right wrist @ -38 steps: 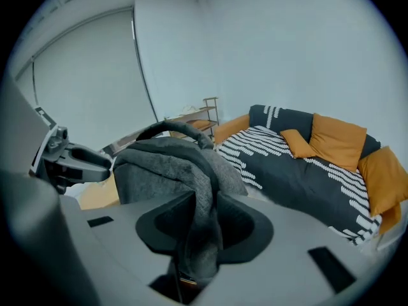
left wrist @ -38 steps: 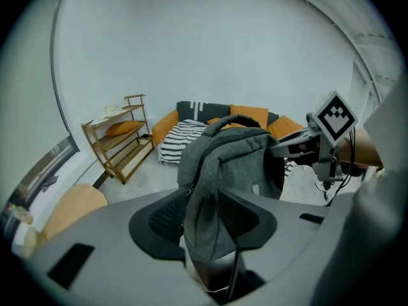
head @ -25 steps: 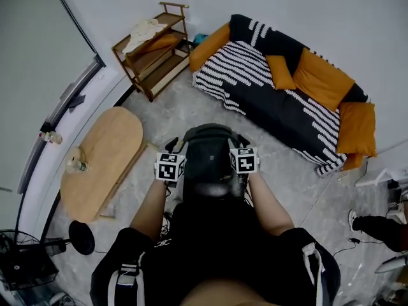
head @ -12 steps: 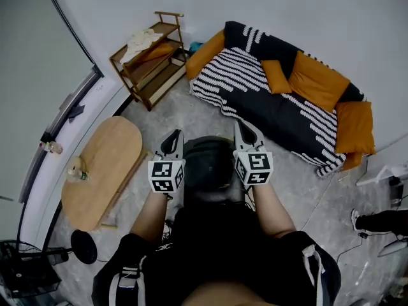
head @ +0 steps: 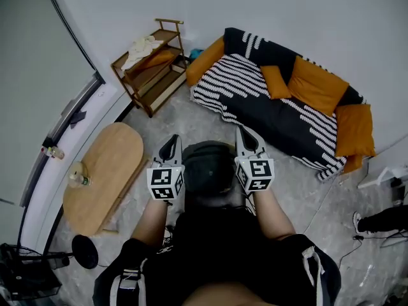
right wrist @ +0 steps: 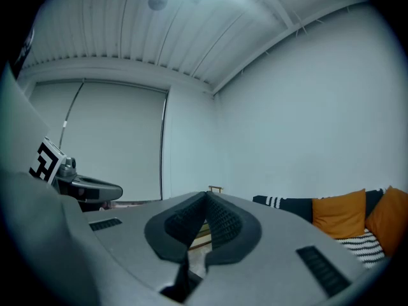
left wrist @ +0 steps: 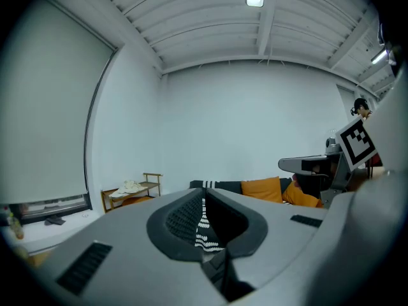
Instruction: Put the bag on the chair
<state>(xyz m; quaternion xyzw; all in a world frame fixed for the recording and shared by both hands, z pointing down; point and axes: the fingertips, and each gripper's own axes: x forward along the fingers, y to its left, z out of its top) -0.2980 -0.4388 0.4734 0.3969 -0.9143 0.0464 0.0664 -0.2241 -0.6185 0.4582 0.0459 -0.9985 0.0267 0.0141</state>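
- Posture: standing over the scene, bare forearms [head: 152, 212] stretched forward side by side, one tool carried at the end of each.
- Left gripper [head: 171, 143]: nose tipped forward and upward toward the far wall, pads pressed together, nothing clamped.
- Right gripper [head: 245, 134]: raised the same way, about level with the left one, likewise closed on nothing.
- Black bag [head: 210, 171]: low between the two grippers and flanked by them, in neither one's grasp; whatever supports it hidden underneath.
- Striped black-and-white sofa [head: 252, 85] with orange cushions [head: 319, 81]: well ahead of the right gripper, along the wall.
- Wooden shelf rack [head: 150, 59]: ahead and to the left of the left gripper, pale cloth on its top tier.
- Oval wooden table [head: 108, 164]: out to the left of the left gripper, apart from the bag.
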